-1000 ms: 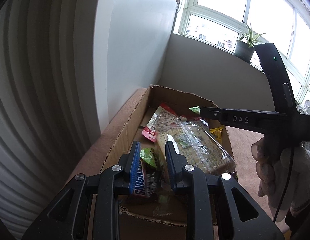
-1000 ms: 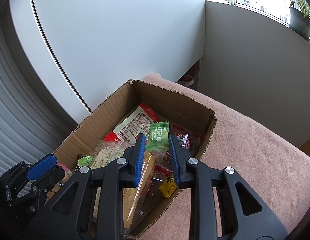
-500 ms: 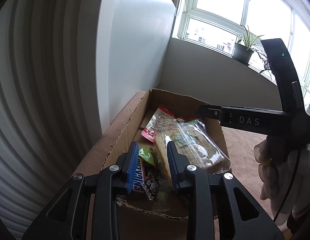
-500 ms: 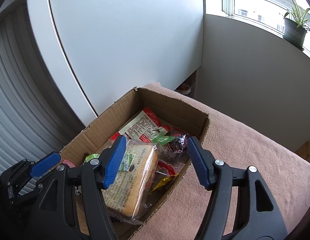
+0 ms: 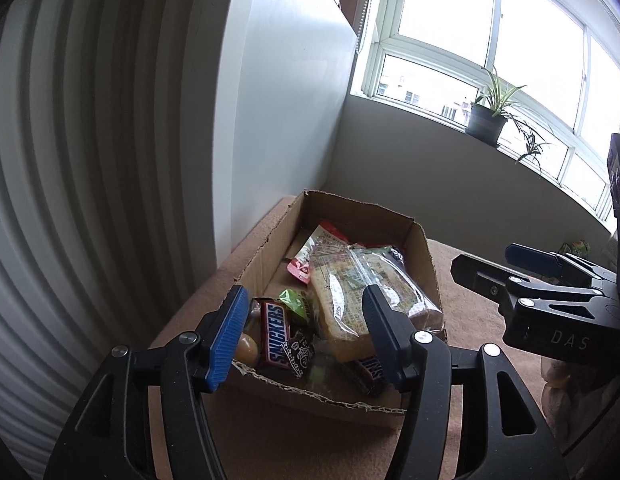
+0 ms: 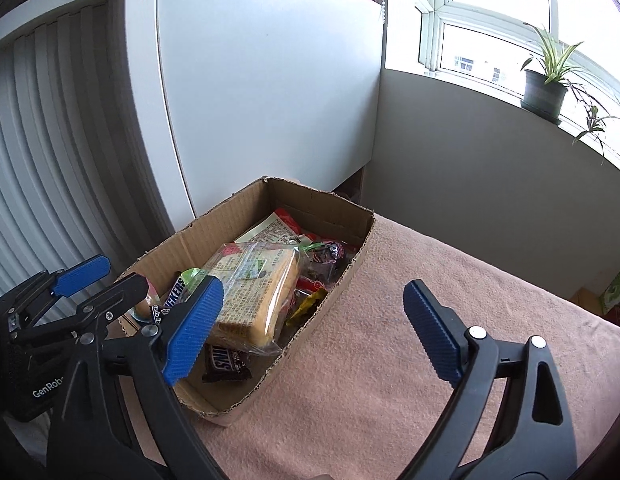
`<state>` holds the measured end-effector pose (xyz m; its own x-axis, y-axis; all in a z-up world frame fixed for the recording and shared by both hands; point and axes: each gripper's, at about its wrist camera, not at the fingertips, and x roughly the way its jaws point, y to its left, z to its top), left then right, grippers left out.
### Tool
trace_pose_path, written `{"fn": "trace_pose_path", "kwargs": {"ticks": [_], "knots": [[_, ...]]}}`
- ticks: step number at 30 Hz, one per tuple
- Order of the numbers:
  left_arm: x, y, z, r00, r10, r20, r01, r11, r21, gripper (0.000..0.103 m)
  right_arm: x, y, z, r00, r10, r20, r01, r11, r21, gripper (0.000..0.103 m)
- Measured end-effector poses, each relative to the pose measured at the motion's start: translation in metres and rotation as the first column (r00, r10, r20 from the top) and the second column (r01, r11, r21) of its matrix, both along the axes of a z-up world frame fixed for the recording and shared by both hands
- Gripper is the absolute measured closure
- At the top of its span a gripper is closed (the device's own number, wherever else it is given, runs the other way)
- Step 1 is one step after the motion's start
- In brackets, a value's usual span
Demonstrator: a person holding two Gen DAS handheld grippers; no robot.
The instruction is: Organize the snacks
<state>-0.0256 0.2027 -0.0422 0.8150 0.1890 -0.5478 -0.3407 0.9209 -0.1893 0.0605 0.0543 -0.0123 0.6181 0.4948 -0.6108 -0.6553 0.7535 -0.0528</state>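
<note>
A cardboard box sits on a pink cloth and holds several snacks: a bagged bread loaf, a Snickers bar, a red-and-white packet and small sweets. The box and loaf also show in the right wrist view. My left gripper is open and empty above the box's near end. My right gripper is wide open and empty, above the box's right wall; it shows at the right in the left wrist view.
A white cabinet panel stands just behind the box, with a ribbed white surface to the left. A potted plant sits on the window sill. Pink cloth stretches to the right of the box.
The right gripper let go of the green sweet, opened wide and pulled back. The left gripper opened and drew back from the box.
</note>
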Motion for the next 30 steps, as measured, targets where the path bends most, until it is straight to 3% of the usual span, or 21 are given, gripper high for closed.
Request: {"fn": "trace_pose_path", "kwargs": {"ticks": [5,16,22,30], "knots": [[-0.005,-0.004,0.001,1.0,0.02,0.007,-0.02,0.999,0.041,0.035,-0.007,-0.015,0.005,0.998,-0.039,0.056,0.038,0.999,0.017,0.007],[-0.005,-0.013,-0.004,0.999,0.037,-0.017,-0.035,0.996,0.087,0.027,-0.006,-0.056,-0.008,0.994,-0.103,-0.033,0.106,0.987,0.124,0.007],[-0.004,-0.021,-0.003,0.999,0.035,-0.023,-0.033,0.993,0.111,0.026,-0.004,-0.071,-0.019,0.989,-0.135,-0.067,0.143,0.98,0.14,0.007],[-0.001,-0.029,-0.007,0.998,0.043,-0.043,-0.037,0.99,0.135,0.026,-0.013,-0.07,-0.019,0.991,-0.133,-0.014,0.133,0.985,0.11,0.007]]}}
